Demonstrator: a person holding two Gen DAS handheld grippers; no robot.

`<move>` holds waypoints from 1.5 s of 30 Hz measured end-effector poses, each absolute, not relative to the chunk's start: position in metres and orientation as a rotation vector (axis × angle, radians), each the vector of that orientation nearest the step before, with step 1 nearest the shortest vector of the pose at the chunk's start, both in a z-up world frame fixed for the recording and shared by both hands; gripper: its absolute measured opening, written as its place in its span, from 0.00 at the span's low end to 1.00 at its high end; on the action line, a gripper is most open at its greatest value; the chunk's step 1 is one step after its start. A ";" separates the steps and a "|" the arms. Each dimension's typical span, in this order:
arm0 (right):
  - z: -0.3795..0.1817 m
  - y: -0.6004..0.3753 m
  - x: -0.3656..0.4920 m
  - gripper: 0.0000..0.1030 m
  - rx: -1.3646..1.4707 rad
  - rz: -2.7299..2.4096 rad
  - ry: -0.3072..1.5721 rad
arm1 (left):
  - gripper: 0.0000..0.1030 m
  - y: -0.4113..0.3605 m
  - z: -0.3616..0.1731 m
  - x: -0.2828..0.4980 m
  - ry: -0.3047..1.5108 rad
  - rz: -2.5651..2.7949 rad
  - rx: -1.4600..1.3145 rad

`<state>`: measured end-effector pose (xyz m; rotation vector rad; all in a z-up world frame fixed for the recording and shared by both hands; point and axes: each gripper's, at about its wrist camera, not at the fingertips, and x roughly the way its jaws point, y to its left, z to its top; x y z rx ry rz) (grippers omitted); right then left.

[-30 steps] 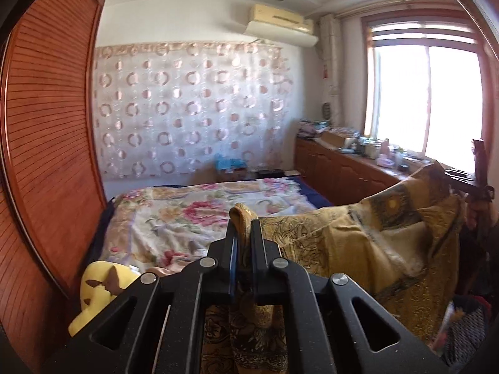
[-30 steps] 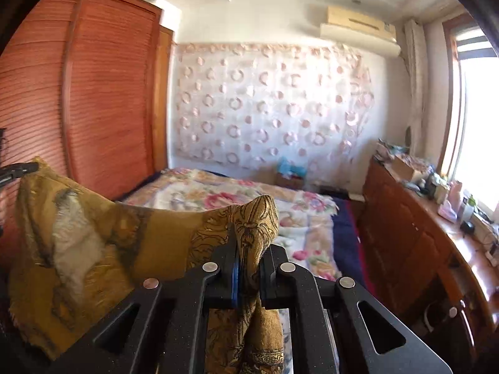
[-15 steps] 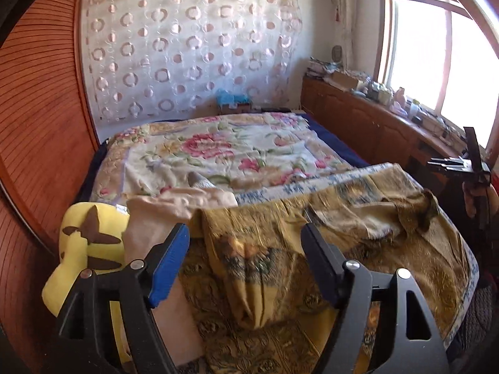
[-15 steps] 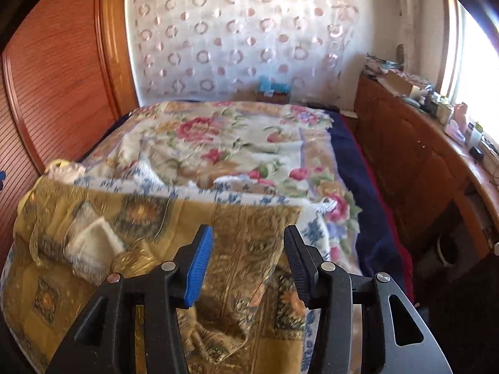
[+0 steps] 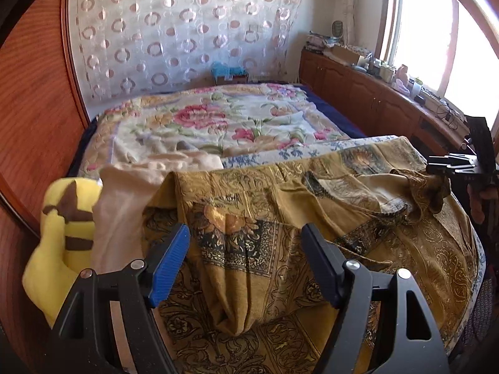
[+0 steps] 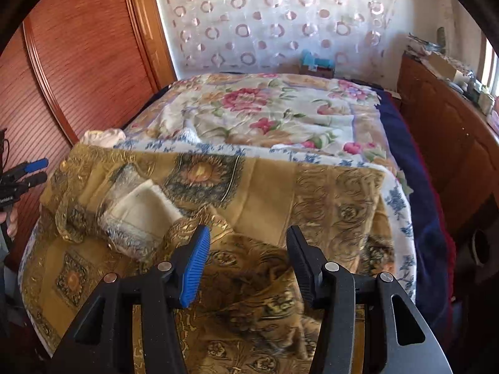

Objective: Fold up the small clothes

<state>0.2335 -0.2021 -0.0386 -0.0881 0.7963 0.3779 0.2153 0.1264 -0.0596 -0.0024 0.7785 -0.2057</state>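
The golden patterned garment [image 5: 312, 205] lies spread on the bed [image 5: 218, 118], below and ahead of both jaws. The left gripper [image 5: 246, 265] and right gripper [image 6: 246, 265] have just been opening; both stand spread, pinching nothing. The garment looks laid out but rumpled, so most folding seems left.
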 end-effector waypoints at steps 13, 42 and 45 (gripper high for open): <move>-0.045 -0.227 0.238 0.51 -0.050 0.420 0.841 | 0.12 0.116 -0.076 0.208 0.826 -0.184 0.071; -0.064 -0.262 0.113 0.03 -0.088 0.487 0.702 | 0.16 0.108 -0.081 0.065 0.694 -0.196 0.057; -0.052 -0.259 0.112 0.04 -0.101 0.474 0.658 | 0.40 0.106 -0.073 0.058 0.668 -0.213 0.060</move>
